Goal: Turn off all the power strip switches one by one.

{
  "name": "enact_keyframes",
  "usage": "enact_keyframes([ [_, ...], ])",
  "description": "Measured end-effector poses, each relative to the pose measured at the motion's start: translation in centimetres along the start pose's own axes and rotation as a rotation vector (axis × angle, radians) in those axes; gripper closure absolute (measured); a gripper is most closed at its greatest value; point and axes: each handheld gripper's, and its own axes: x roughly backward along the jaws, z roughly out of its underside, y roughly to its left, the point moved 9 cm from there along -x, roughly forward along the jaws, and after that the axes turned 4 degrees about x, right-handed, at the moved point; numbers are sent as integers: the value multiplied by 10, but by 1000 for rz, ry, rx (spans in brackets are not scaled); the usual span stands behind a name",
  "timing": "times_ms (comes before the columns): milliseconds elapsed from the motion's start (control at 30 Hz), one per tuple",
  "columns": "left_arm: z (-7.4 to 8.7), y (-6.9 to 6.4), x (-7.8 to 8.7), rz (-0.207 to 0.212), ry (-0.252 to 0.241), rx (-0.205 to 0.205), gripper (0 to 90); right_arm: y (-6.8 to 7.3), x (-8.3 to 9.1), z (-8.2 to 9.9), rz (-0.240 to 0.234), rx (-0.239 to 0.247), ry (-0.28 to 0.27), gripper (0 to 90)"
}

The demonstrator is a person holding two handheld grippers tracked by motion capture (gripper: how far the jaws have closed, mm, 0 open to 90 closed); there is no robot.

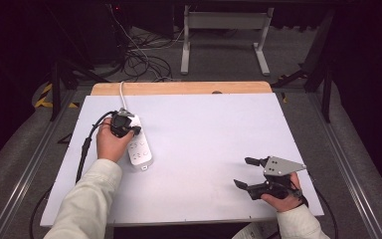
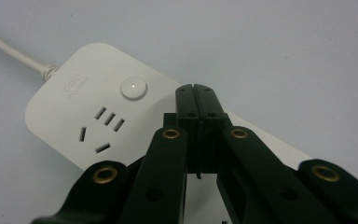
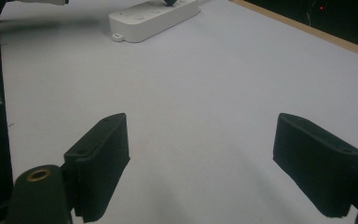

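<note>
I am holding my left gripper (image 2: 196,93) over the power strip (image 2: 88,112), its jaws pressed together with nothing between them. The tips are hovering just past the strip's round button (image 2: 134,88), which is sitting a little to the left of the jaws; whether the tips are touching the casing I cannot tell. The sockets are lying to the left of and below the jaws, and the cord (image 2: 14,53) is running off farther left.

My right gripper (image 1: 258,174) is waiting well apart from the strip, jaws spread wide over bare surface (image 3: 205,93), with the strip far ahead of them and to the left.

I am judging the strip to be light, stiff, smooth plastic, likely to slide when pushed. If lifting, I would be taking it across its narrow width, clear of the button.

The strip is lying near the surface's left edge, with wide open room on the other side of it. The cord is trailing off the far edge.
</note>
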Motion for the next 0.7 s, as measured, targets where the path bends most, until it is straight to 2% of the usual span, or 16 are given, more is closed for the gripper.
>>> enact_keyframes([
  [367,0,-1,0,-9,4,-3,900,0,0,0,-2,0,-1,189],
  [700,0,-2,-1,-28,8,-21,900,1,0,0,-3,0,-2,189],
])
